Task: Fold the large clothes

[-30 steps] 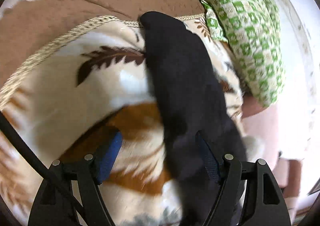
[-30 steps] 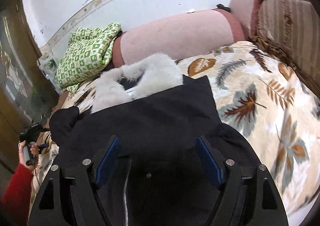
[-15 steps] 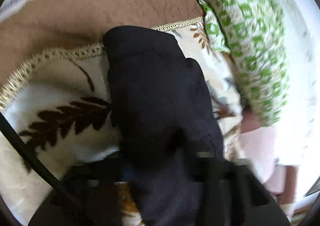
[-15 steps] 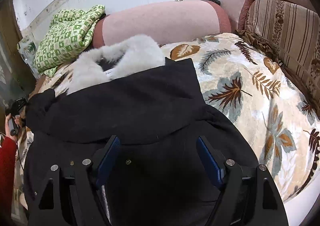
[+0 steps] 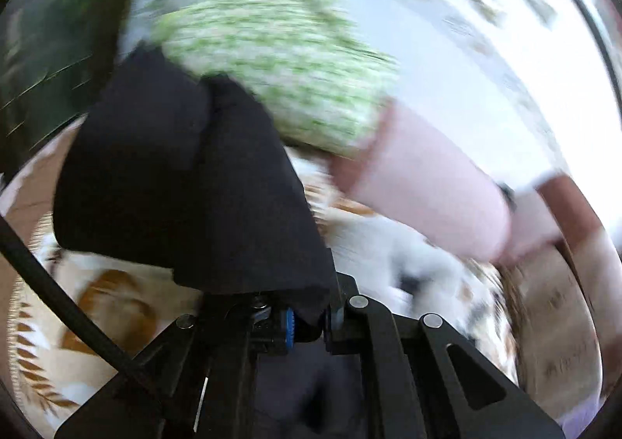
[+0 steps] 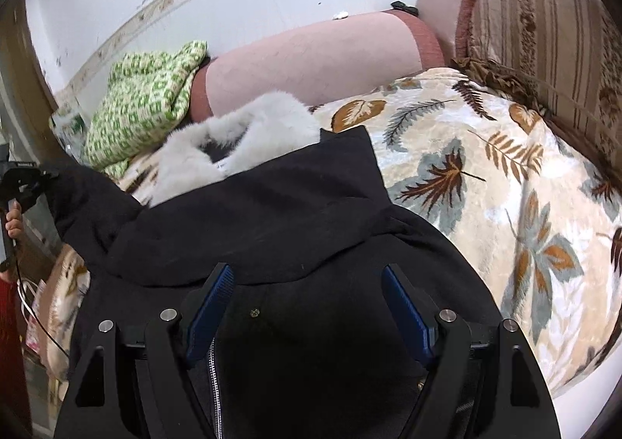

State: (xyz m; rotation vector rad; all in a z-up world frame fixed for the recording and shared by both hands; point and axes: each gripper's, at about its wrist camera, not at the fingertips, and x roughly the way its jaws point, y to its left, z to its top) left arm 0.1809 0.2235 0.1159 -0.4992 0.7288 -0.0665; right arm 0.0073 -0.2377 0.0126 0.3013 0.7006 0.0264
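A large black coat (image 6: 272, 229) with a white fur collar (image 6: 241, 140) lies on a leaf-patterned blanket (image 6: 486, 186). My right gripper (image 6: 307, 310) is open, its blue pads spread above the coat's front near the zipper. My left gripper (image 5: 309, 322) is shut on the coat's black sleeve (image 5: 186, 182) and holds it lifted; the view is blurred by motion. In the right wrist view the left gripper (image 6: 23, 182) shows at the far left edge, at the raised sleeve end.
A green checked blanket (image 6: 144, 105) is bunched at the back left. A pink bolster (image 6: 311, 66) lies along the white wall. Striped sofa cushions (image 6: 544, 42) stand at the right. The blanket's edge drops off at the lower right.
My left gripper has closed on the sleeve and lifted it, swinging to face the bolster. The right gripper has stayed open over the coat, shifting slightly.
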